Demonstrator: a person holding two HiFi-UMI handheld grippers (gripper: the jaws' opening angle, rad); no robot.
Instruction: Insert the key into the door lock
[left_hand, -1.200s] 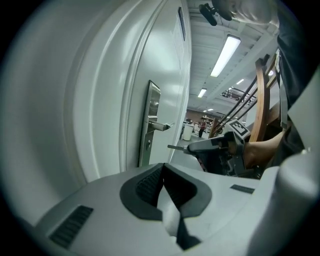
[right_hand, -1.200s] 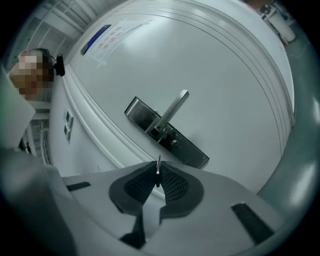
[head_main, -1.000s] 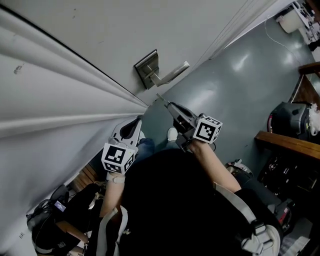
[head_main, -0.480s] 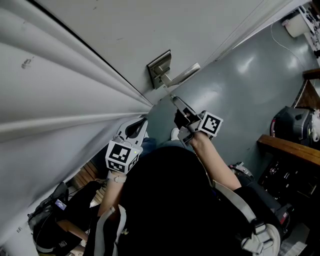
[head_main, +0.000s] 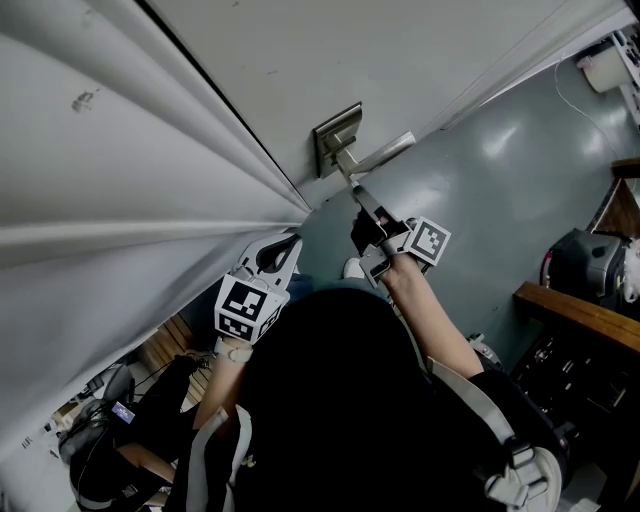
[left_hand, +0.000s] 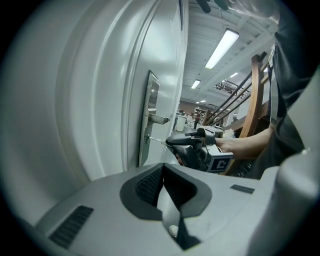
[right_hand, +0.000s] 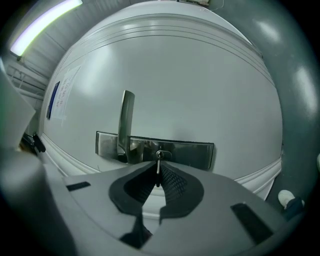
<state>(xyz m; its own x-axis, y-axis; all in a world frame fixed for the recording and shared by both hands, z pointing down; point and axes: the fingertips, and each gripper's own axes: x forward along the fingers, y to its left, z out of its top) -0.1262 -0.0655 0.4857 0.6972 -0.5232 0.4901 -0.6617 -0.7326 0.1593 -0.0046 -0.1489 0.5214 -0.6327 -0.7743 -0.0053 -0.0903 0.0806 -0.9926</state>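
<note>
R gripper (head_main: 358, 190) w/ key (right_hand: 158, 172) at lock (right_hand: 160, 154)

Right arm (head_main: 430, 315) is stretched out forward, forearm bare, and the right gripper (head_main: 362, 197) at the end of it points away from the body with its jaws pinched tight on the key (right_hand: 158, 169). Left arm (head_main: 220, 390) is bent and tucked in low. The left gripper (head_main: 278, 252) sits lower than the right one, angled up, jaws pressed together with nothing in them.

Black top (head_main: 340, 400), pale grey left gripper (head_main: 288, 246)
</note>
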